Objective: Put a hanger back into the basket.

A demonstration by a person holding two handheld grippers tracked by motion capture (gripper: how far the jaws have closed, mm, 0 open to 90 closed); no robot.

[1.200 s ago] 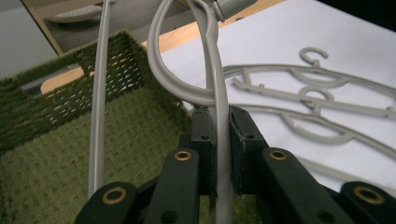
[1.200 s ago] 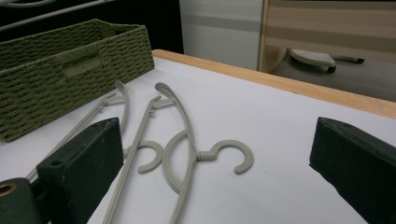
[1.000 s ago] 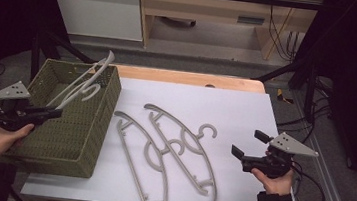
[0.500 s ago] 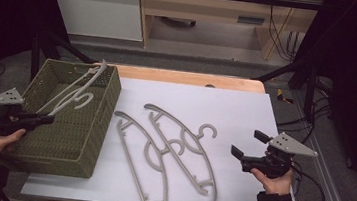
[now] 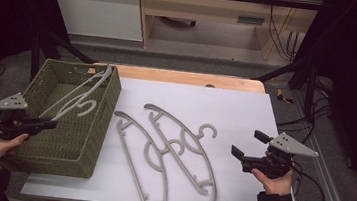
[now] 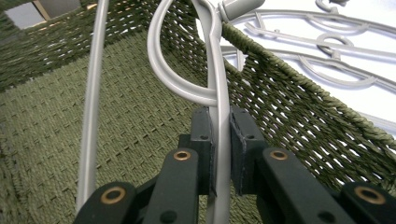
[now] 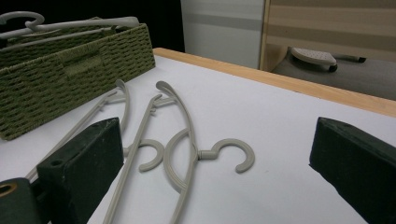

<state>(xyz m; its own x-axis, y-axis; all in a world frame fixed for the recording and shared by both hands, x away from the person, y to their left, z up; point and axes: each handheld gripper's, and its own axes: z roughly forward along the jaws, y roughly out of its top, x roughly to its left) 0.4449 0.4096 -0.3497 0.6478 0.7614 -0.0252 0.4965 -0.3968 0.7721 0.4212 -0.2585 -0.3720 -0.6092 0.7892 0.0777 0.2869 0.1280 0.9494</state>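
Hanger [image 6: 219,88] sits clamped between my left gripper [image 6: 219,140] fingers, inside the basket [image 5: 108,103]; two hangers [image 5: 176,150] wait ahead of my wide-open right gripper [image 5: 246,150].

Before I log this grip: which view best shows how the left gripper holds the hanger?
The left gripper view: both pads clamp the grey hanger inside the basket. The high view shows the left gripper at the basket's near side, contact too small to tell. The right gripper view shows that hanger above the basket's rim.
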